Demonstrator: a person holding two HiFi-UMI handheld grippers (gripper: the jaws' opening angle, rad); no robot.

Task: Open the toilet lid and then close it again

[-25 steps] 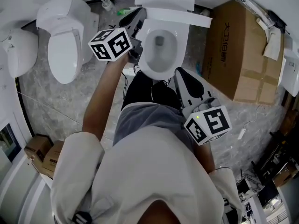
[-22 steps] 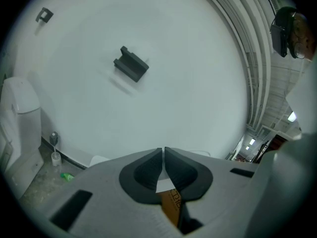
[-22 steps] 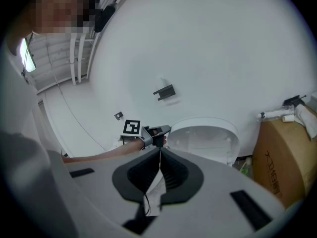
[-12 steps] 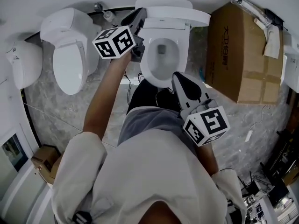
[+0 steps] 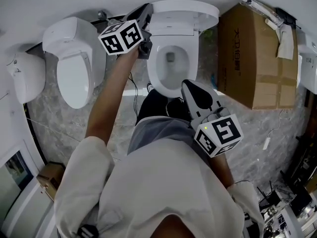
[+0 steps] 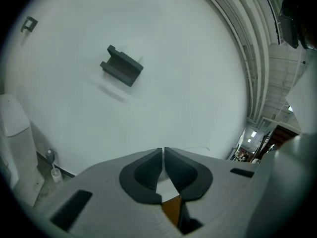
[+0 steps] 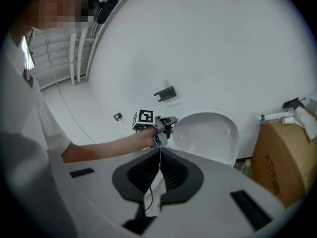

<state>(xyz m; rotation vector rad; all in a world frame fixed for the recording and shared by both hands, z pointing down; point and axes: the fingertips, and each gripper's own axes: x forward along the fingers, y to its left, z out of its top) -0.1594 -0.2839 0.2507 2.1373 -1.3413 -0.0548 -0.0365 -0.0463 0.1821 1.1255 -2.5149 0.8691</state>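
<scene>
In the head view, the left gripper [image 5: 146, 11] had moved farther away than a second earlier, up along the left edge of the toilet lid [image 5: 184, 8]. The lid now stood fully raised against the far wall. The toilet bowl [image 5: 171, 63] lay uncovered below it. The right gripper [image 5: 188, 86] had stayed low at the bowl's near right rim. A second toilet [image 5: 74, 58] with its lid down stood to the left and a cardboard box [image 5: 252, 58] close on the right, leaving only narrow floor on either side.

In the left gripper view, the left gripper [image 6: 163, 150] had its jaws pressed together on nothing, facing bare white wall with a dark bracket [image 6: 121, 66].

In the right gripper view, the right gripper [image 7: 159, 155] was likewise closed and empty. Beyond it the left gripper [image 7: 167, 124] sat just beside the upright lid's [image 7: 208, 135] left edge; contact could not be judged. The box [image 7: 283, 160] stood at the right.
</scene>
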